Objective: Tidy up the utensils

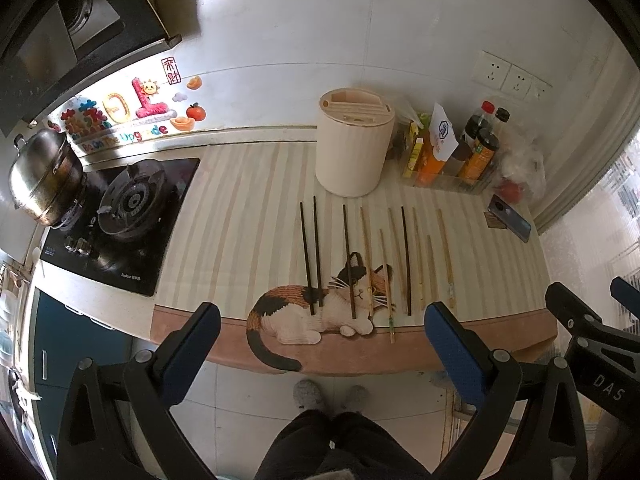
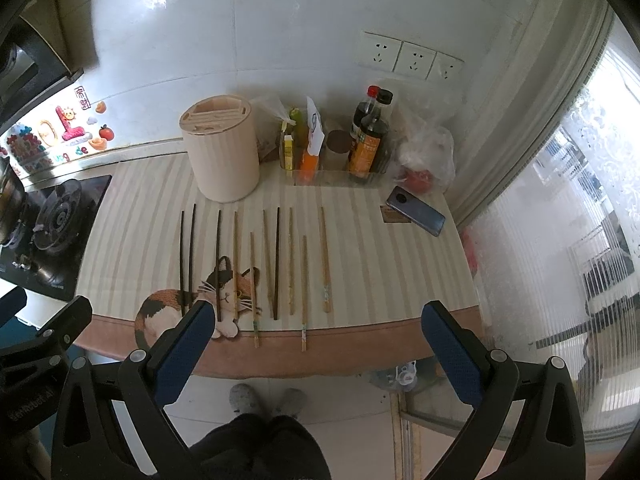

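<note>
progress: not begun, judging by the layout | chopsticks [image 2: 276,262] all loose in a row on the striped mat [image 2: 380,264], none apparently in the slotted holder [image 2: 222,152] behind | left gripper [image 1: 320,344] wide open, empty | right gripper [image 2: 316,340] wide open, empty, short of the counter

Home kitchen, seemingly: gas stove [image 1: 132,204], pot [image 1: 44,178].

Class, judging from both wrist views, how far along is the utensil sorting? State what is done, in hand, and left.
Done: nothing visibly; the holder shows no chopsticks in its slots. In hand: nothing; the left gripper and right gripper are open, short of the table edge. Left: all chopsticks, dark and wooden, lie on the mat.
</note>
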The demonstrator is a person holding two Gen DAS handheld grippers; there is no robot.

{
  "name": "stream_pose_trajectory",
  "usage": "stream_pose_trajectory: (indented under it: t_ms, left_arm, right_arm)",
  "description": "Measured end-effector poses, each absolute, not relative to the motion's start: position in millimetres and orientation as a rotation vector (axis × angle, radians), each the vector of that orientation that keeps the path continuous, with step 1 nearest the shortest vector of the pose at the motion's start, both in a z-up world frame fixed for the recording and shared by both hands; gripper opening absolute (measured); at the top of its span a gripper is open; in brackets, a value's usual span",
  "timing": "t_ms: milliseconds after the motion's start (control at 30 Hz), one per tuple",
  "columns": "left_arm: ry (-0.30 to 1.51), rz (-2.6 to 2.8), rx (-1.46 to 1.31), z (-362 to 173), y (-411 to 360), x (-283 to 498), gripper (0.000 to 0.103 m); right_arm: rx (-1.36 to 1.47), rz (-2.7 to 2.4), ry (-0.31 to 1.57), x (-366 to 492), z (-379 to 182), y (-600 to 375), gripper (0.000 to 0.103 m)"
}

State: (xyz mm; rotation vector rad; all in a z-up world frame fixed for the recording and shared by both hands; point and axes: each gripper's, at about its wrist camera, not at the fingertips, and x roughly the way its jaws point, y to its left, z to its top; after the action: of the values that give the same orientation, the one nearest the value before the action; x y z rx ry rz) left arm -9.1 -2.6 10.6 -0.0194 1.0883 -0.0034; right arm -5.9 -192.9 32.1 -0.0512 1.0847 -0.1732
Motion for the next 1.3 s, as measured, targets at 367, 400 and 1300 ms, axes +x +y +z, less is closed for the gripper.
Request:
stream_pose_trajectory:
  t_ms: [367,400,1300]
  left_arm:
    - [1.091,-0.013,-0.018,10.6,-5.9,-5.6,0.103]
    - [1.091,-0.013,-0.019,10.9,-6.3,-4.6,0.103]
    - [1.082,-0.01,-0.022,19.1,-3.6,0.7,0.103]
  right_arm:
    - [-0.051,-0.183,1.083,-6.4,30.2,-189.3,0.103]
    - [-0.052,-0.183,1.083,-6.3,30.2,-189.1,0.103]
    - [-0.04,-0.181,1.072,-2.9,31.5,-190.1,0.103]
